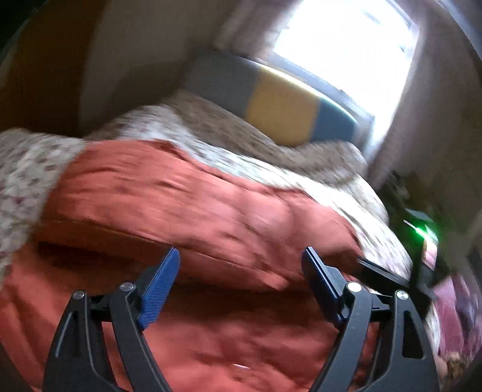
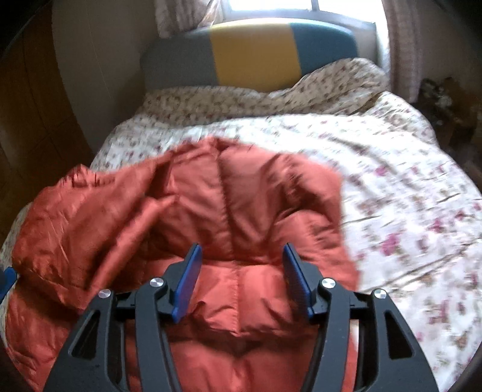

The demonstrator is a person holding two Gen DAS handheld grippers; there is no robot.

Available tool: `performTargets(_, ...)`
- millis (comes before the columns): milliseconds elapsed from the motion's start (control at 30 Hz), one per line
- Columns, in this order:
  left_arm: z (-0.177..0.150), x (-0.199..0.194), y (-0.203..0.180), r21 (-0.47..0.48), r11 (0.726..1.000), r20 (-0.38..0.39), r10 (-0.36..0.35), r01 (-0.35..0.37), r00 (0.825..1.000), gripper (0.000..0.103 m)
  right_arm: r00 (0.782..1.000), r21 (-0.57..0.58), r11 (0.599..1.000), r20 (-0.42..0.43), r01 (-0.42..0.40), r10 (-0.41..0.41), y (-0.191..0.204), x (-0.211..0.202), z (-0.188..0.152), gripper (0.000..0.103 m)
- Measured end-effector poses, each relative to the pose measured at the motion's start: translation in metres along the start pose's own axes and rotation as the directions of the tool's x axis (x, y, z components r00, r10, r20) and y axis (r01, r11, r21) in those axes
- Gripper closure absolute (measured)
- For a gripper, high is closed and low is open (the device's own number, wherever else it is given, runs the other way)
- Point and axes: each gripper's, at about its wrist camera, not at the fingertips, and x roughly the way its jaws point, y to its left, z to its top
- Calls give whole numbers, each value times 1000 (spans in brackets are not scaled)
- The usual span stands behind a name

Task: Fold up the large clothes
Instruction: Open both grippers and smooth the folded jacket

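Note:
A large rust-orange padded jacket (image 2: 211, 211) lies spread and rumpled on a bed with a floral cover (image 2: 391, 187). My right gripper (image 2: 242, 253) is open and empty, hovering over the jacket's near middle part. My left gripper (image 1: 241, 256) is open and empty, held just above the jacket (image 1: 180, 205), which fills the lower half of the blurred left wrist view. The right gripper (image 1: 400, 271) shows at the right edge of the left wrist view; a blue pad of the left gripper (image 2: 7, 279) shows at the left edge of the right wrist view.
A grey, yellow and blue headboard (image 2: 256, 54) stands at the far end under a bright window (image 2: 271, 6) with curtains. A wooden wardrobe (image 2: 27, 120) stands left of the bed. Dark clutter (image 2: 439, 99) sits to the right of the bed.

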Motion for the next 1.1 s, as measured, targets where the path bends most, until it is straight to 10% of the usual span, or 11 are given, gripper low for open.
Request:
performTargets(200,35,-8,80,-196,947,50,267,-253,962,21,982,-41,984,63,-175,177,45,-39,9,46)
performTargets(333,55,8,94,-162,940,15,308,-302,951,27,971,-110,966,-3,-236,237,91,-22,5,48)
performTargets(500,50,48,76,46,944,-75,329,-327,941,37,980,-149,975,-138,-166,146,109,33,6,66)
performTargets(833,23,72,63,133,934,-102,345,-331,933,37,996,-225,973,-84,-44,26,97,70,11,68)
performTargets(1100,58,45,61,87,946,-40,317,-312,948,37,982,-106,976,2,-189,190,97,18,34,51)
